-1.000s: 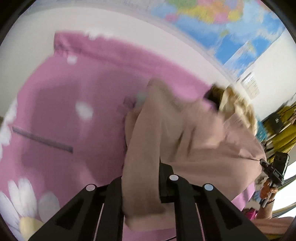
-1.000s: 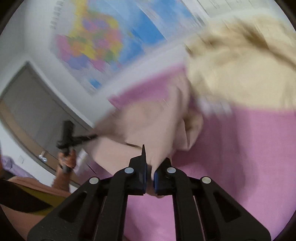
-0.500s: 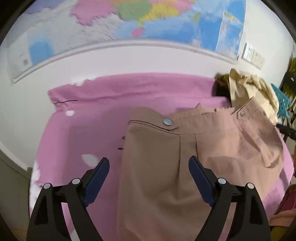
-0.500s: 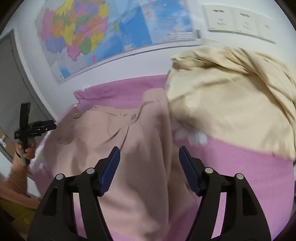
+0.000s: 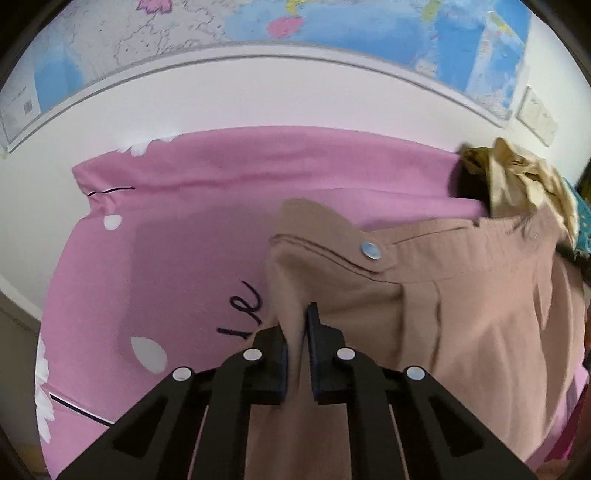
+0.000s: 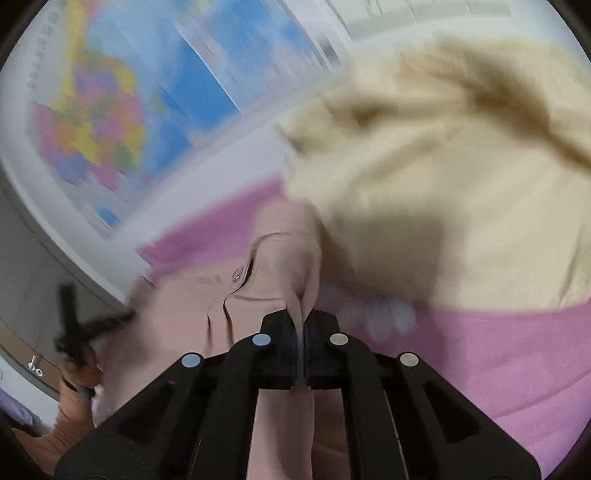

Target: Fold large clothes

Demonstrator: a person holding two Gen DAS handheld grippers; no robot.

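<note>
A: Looking along your left claw (image 5: 297, 341), you have its two fingers closed down to a thin gap with a fold of the tan trousers (image 5: 424, 314) pinched between them, right at the left end of the waistband.

B: And your right claw (image 6: 301, 345)?

A: Much the same. Its fingers are nearly together and a ridge of the same tan trousers (image 6: 280, 266) runs straight into the slot between them. That view is blurred, so you cannot read much more than the grip itself.

B: Where do the trousers sit for you?

A: They lie spread on the pink sheet (image 5: 177, 258), waistband on the far side, with the metal snap button (image 5: 370, 250) facing up just beyond your left claw. The cloth drapes toward you on the near side and passes under both claws.

B: What else is around you?

A: A crumpled beige garment (image 6: 443, 184) is heaped on the right, touching the far right corner of the trousers; from your left claw it shows as a small pile (image 5: 524, 181) at the far right. The pink sheet carries white petals and a black scrawl to the left of the trousers. A world map (image 5: 332, 26) hangs on the white wall beyond.
</note>
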